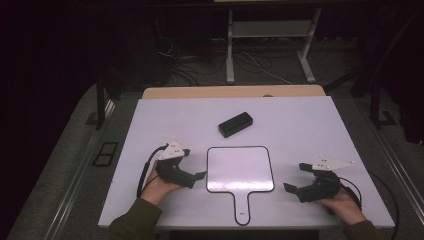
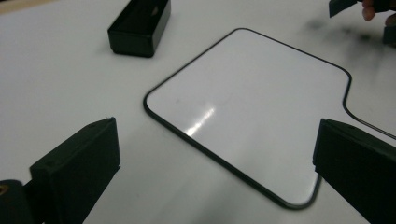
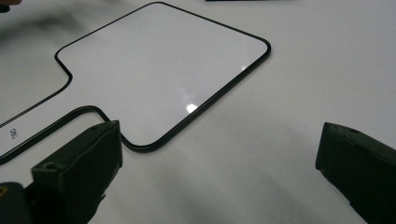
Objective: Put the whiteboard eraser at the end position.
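A white paddle-shaped board (image 1: 240, 169) with a thin black rim lies flat at the middle of the white table (image 1: 305, 125), its handle (image 1: 242, 205) pointing toward the front edge. A black rectangular block (image 1: 235, 124) lies behind it. My left gripper (image 1: 194, 164) rests just left of the board, open and empty. In the left gripper view, the wide-apart jaws of my left gripper (image 2: 217, 140) frame the board's near corner (image 2: 247, 93), with the block (image 2: 140, 23) beyond. My right gripper (image 1: 295, 177) sits to the right of the board, open with nothing in it. In its own view my right gripper (image 3: 219, 140) faces the board (image 3: 154, 65).
A tan wooden strip (image 1: 235, 91) runs along the table's far edge. Beyond it the floor holds a white desk frame (image 1: 230, 45) and loose cables (image 1: 190, 65). A cable (image 1: 142, 175) trails from the left gripper. The surroundings are dark.
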The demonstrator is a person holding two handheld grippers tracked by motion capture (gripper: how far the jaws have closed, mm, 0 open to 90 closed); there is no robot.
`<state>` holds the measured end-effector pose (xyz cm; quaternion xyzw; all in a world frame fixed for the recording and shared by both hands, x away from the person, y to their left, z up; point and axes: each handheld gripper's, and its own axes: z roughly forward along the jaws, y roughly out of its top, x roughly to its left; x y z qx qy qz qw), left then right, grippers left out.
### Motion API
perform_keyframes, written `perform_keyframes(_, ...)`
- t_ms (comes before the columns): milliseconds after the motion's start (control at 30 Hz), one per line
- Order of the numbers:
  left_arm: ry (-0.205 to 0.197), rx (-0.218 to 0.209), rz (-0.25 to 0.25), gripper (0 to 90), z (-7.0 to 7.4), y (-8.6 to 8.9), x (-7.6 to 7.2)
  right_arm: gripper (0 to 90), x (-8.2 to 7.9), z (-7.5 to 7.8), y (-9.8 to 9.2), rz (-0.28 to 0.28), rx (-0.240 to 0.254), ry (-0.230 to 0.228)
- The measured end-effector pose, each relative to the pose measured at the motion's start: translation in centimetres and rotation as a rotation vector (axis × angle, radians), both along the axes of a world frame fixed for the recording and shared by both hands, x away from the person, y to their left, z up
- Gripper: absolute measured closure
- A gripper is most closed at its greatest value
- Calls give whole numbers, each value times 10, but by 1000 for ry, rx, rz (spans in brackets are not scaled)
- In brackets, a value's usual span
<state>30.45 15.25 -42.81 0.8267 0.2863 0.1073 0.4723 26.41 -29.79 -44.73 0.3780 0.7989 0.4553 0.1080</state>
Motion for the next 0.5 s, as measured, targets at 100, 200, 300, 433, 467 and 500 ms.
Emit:
perform_keyframes(100, 18, -3, -1, 0, -5, 5, -7, 0, 0, 0, 0, 0, 1, -3)
perform_keyframes(200, 26, 1, 14, 0, -10, 10, -14, 0, 0, 0, 0, 1, -4, -4)
perform_keyframes(300, 29, -1, 15, 0, -11, 16, -17, 0, 0, 0, 0, 1, -3, -2)
perform_keyframes(433, 29, -5, 20, 0, -11, 18, -16, 0, -1, 0, 1, 3, -7, 0)
perform_keyframes(467, 30, 0, 20, 0, -12, 18, -16, 0, -1, 0, 2, 4, -8, 0)
perform_keyframes(500, 30, 1, 20, 0, -12, 18, -16, 0, -1, 0, 2, 3, -7, 0)
